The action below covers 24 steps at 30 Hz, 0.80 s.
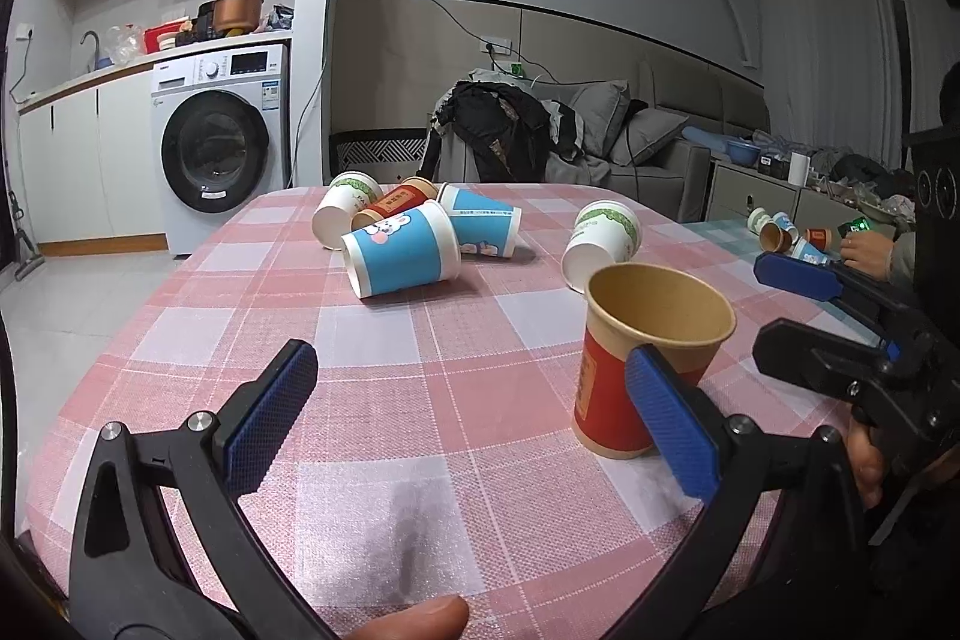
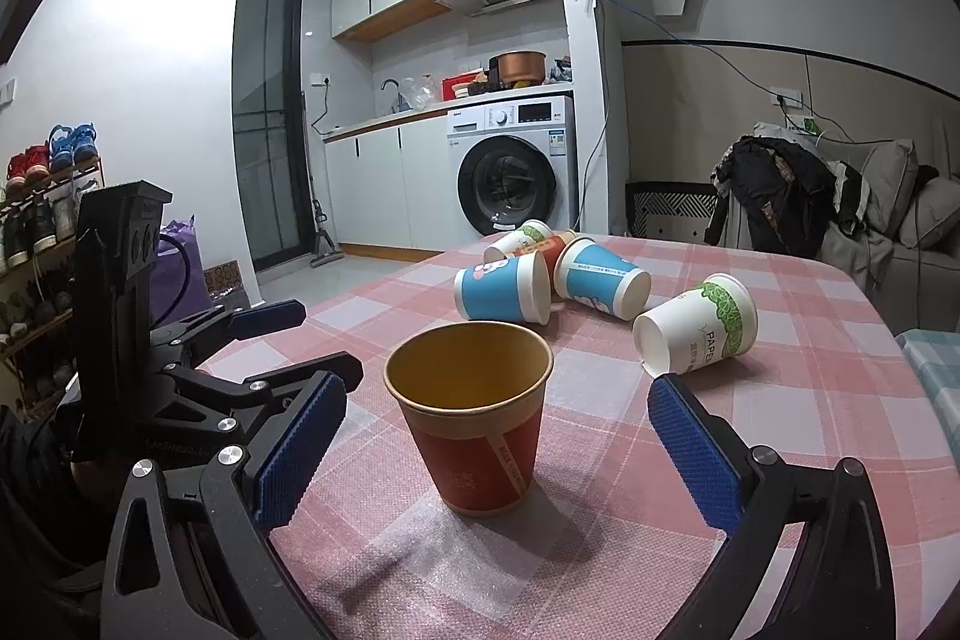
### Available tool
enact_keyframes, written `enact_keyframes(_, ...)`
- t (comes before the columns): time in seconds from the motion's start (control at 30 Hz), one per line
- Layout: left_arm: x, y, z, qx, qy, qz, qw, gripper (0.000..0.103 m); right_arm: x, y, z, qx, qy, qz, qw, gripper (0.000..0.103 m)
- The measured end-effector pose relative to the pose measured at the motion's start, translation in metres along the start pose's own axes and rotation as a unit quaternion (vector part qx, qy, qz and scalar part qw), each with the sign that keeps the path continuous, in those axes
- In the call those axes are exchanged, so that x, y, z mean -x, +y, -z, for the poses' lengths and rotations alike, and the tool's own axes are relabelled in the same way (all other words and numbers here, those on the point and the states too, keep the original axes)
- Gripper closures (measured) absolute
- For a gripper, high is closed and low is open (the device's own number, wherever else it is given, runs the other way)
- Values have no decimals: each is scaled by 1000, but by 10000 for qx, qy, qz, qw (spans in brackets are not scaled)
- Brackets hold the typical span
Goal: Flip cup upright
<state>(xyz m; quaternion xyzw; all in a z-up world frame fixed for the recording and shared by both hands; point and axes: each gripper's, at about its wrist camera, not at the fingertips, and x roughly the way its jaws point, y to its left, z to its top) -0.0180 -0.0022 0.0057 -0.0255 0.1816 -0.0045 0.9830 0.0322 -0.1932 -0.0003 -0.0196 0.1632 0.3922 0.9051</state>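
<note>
Red paper cup stands upright, mouth up, near my edge of the table — dead ahead between my right gripper's spread, empty fingers, while my left gripper, equally open and empty, sits beside it.

The red cup looks like matt paper, with a plain brown paper lining inside and a thin rolled rim. The blue cups and the white cup farther back are paper too, with a slightly glossier printed skin. The table wears a pink checked cloth of woven, rough-grained look, faintly shiny where light falls near the front. The right gripper and the left gripper have matt black plastic arms, bright metal screw heads, and blue fingers with a ribbed, rubbery face. The washing machine at the far left is smooth glossy white with a dark glass door.
</note>
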Motion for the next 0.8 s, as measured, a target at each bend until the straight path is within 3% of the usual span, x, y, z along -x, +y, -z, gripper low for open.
enact_keyframes(0.8, 1, 4, -2, 23, -52, -38, 10000, 0, -4, -2, 2, 20, 54, 13, 10000, 0)
